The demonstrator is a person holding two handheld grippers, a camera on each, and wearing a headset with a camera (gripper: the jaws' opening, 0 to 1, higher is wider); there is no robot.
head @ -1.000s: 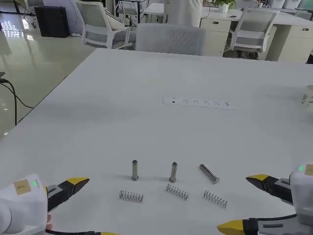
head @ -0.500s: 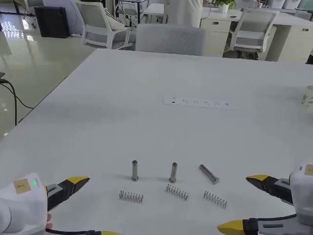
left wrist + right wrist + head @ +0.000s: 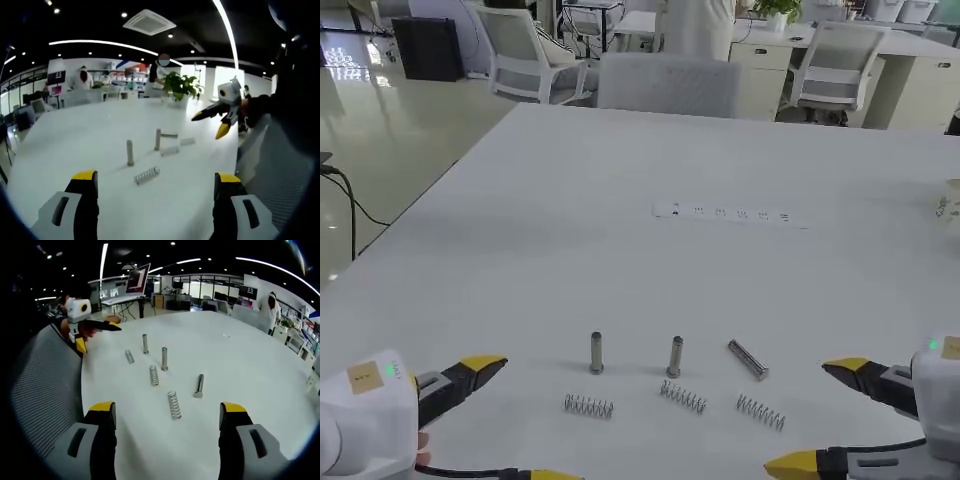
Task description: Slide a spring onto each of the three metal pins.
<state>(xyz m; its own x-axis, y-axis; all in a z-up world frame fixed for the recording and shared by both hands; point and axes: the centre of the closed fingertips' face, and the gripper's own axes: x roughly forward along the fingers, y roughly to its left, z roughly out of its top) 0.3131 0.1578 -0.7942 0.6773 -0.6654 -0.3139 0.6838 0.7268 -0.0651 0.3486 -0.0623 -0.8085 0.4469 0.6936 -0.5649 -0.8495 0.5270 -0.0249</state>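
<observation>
1. On the white table (image 3: pixel 620 180), toward 6 o'clock in the head view, three metal pins are set in a row. The left pin (image 3: pixel 596 352) and the middle pin (image 3: pixel 675 356) stand upright, and the right pin (image 3: pixel 747 357) lies on its side.
2. At 6 o'clock of each pin, near it but not touching, a spring is laid flat: the left spring (image 3: pixel 588 405), the middle spring (image 3: pixel 682 397) and the right spring (image 3: pixel 760 410).
3. The left gripper (image 3: pixel 525 420) is held at 7 o'clock and the right gripper (image 3: pixel 802 416) at 5 o'clock. The jaws of both are spread wide, with nothing between them.
4. A white power strip (image 3: pixel 728 212) is seen at 12 o'clock of the pins, well apart from them.
5. Beyond the table's far edge, office chairs are placed at 11 o'clock (image 3: pixel 525 50) and 1 o'clock (image 3: pixel 835 60).
6. A glossy floor (image 3: pixel 390 120) is seen at 10 o'clock, with a black cable (image 3: pixel 348 200) at 9 o'clock.
7. In the left gripper view, a potted plant (image 3: pixel 180 85) and ceiling light strips (image 3: pixel 100 44) are shown.
</observation>
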